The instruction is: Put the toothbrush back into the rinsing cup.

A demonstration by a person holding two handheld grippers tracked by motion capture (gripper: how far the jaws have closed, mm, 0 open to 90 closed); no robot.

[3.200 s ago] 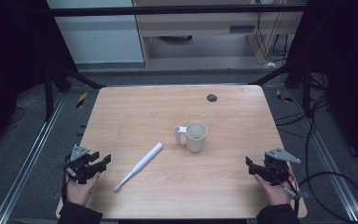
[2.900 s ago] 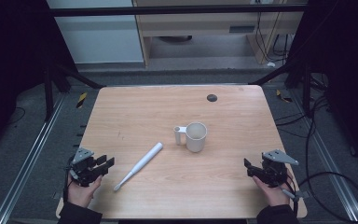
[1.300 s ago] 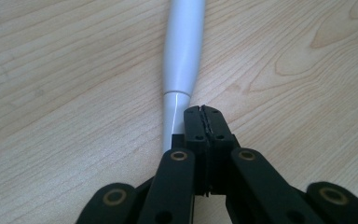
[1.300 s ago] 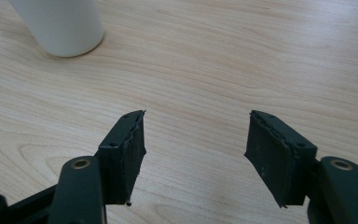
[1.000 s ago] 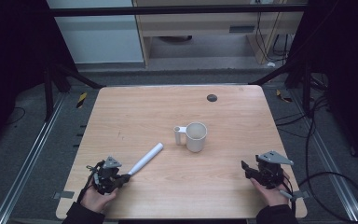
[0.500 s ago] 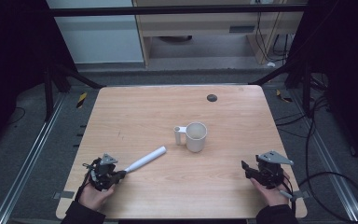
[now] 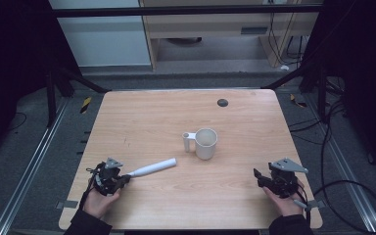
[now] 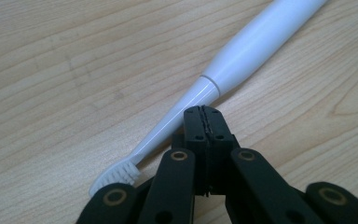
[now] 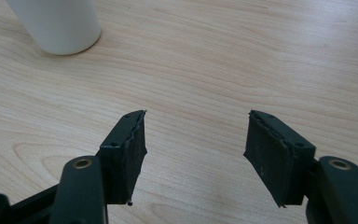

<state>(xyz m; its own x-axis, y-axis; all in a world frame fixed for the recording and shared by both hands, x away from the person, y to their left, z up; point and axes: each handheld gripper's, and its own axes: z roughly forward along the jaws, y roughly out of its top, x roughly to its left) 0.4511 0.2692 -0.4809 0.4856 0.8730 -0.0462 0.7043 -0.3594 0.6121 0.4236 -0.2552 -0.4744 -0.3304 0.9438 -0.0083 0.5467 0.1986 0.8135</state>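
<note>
Left gripper (image 8: 204, 114) low on the counter (image 7: 142, 117), fingers pressed together on nothing, tips just beside the neck of the electric toothbrush (image 8: 242, 51). Probably nudging it, so best pushed gently, low, square to the neck. Right gripper (image 9: 193, 149) resting apart, fingers spread, near the white mug (image 7: 205, 143). Toothbrush flat at front left, long axis diagonal, bristles toward the left gripper, handle end toward the mug.

You have nothing to read here — no lettering, label, brand mark or number shows on the white electric toothbrush (image 8: 242, 51), the white mug (image 7: 205, 143), the wooden table (image 7: 254, 127) or your two grippers. Yellow-and-black hazard tape (image 7: 85, 104) on the floor is the one sign — wordless.
</note>
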